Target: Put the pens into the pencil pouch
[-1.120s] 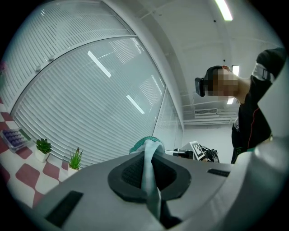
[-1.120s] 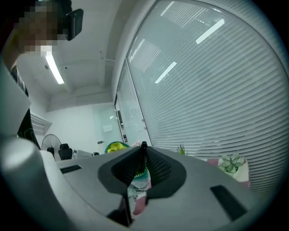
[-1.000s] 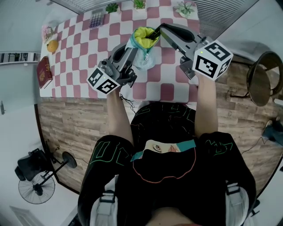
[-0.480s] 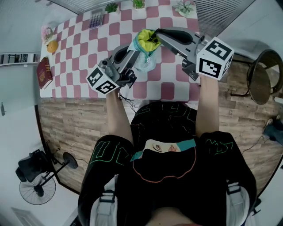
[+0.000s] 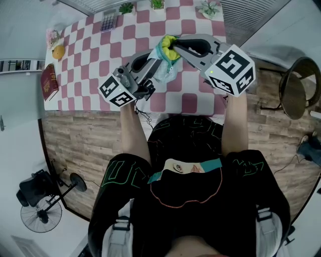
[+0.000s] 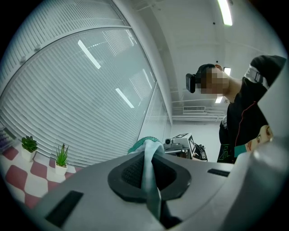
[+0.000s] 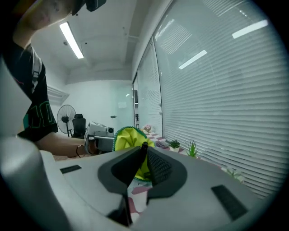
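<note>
A pale teal pencil pouch (image 5: 161, 71) with a yellow lining hangs above the checkered table (image 5: 95, 75). My left gripper (image 5: 153, 62) is shut on the pouch's edge, and the teal fabric (image 6: 148, 168) runs between its pads. My right gripper (image 5: 173, 49) reaches from the right to the pouch's open mouth. It is shut on a thin black pen (image 7: 142, 151), whose tip points at the yellow opening (image 7: 127, 137). Its jaws have just opened a little with the pen still between them. The rest of the pen is hidden by the jaws.
On the table's far edge stand a calculator (image 5: 110, 21) and three small potted plants (image 5: 127, 8). A red book (image 5: 50, 83) and an orange (image 5: 59, 51) lie at its left end. A chair (image 5: 296, 90) stands at the right, a fan (image 5: 42, 211) on the floor.
My right gripper has rolled and shifted left, and its tips now sit over the pouch mouth and cover part of the yellow lining. The left gripper and pouch have barely moved.
</note>
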Motion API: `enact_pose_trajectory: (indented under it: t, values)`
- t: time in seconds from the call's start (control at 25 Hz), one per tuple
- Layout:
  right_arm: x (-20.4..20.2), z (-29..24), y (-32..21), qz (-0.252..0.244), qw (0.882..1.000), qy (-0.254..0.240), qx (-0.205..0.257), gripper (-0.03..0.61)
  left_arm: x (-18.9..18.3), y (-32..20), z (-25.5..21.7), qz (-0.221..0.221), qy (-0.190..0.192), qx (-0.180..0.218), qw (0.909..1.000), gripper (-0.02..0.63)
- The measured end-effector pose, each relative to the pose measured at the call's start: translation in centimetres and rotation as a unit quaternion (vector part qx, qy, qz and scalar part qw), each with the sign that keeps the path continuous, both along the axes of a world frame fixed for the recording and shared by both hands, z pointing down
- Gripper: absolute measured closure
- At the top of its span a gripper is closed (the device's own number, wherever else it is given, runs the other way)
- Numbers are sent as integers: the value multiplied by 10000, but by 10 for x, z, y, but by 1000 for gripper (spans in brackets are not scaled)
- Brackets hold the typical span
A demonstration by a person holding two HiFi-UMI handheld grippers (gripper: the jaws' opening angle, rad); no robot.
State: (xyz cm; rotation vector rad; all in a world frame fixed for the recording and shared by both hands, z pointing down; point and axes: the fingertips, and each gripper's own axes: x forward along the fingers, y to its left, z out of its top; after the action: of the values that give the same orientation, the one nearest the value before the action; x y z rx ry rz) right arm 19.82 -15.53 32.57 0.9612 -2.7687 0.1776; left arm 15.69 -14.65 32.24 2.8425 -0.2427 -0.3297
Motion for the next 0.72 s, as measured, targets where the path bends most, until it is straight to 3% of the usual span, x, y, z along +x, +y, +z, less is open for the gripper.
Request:
enact_pose_trajectory:
  t: [0.2,0.6,0.72]
  values:
    - [3,1,-8,287,9995,90,131,517,-1,-7,4,-212,-65,-56,9997,614]
    - [41,-16,-27,1340,9883,-620,380,511,-3,-16,9,-461,-194,-86,9987,614]
    - [51,-19,-27,1531,9839,-839,391,551,-3,-18,8,-560,-202,-88,9982,614]
